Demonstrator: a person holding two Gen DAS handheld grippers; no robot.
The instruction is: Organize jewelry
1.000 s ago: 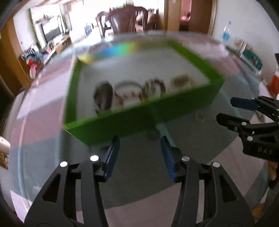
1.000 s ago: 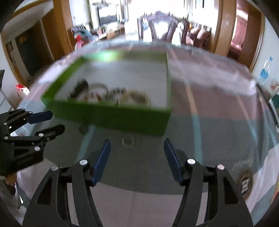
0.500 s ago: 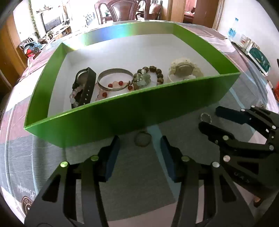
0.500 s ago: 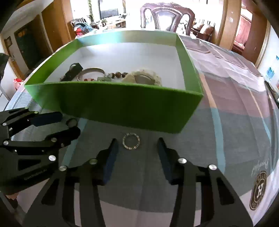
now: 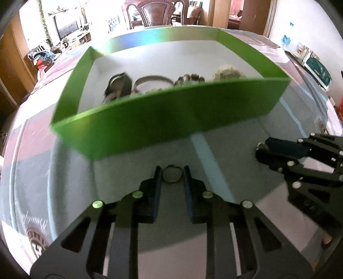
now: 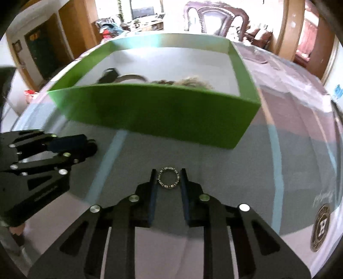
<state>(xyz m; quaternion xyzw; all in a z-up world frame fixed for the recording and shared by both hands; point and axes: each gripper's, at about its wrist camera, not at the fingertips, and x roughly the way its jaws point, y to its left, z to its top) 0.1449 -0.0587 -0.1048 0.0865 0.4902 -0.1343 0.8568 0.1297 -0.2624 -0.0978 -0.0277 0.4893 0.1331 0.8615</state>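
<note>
A small dark-rimmed ring (image 5: pixel 172 182) lies on the tablecloth just in front of the green box (image 5: pixel 171 120). My left gripper (image 5: pixel 172 171) is closing on it, and both pads touch its sides. A silver studded ring (image 6: pixel 168 186) sits between the pads of my right gripper (image 6: pixel 168 171), whose jaws are also closing and touch it. Each gripper shows in the other's view: the right gripper (image 5: pixel 262 148) and the left gripper (image 6: pixel 91 144), side by side before the green box (image 6: pixel 154 107). In the box lie a black watch (image 5: pixel 119 84), a silver bangle (image 5: pixel 153 80), a bead bracelet (image 5: pixel 189 78) and a pale bracelet (image 5: pixel 228 72).
The round table wears a grey and pink striped cloth with a round logo (image 6: pixel 322 227) near its edge. A carved wooden chair (image 5: pixel 154 10) stands behind the box. Part of a hand (image 6: pixel 16 230) shows under the left gripper.
Both grippers sank toward the cloth and narrowed their jaws from wide apart to touching a ring each. The box's front wall now hides more of the jewelry.
</note>
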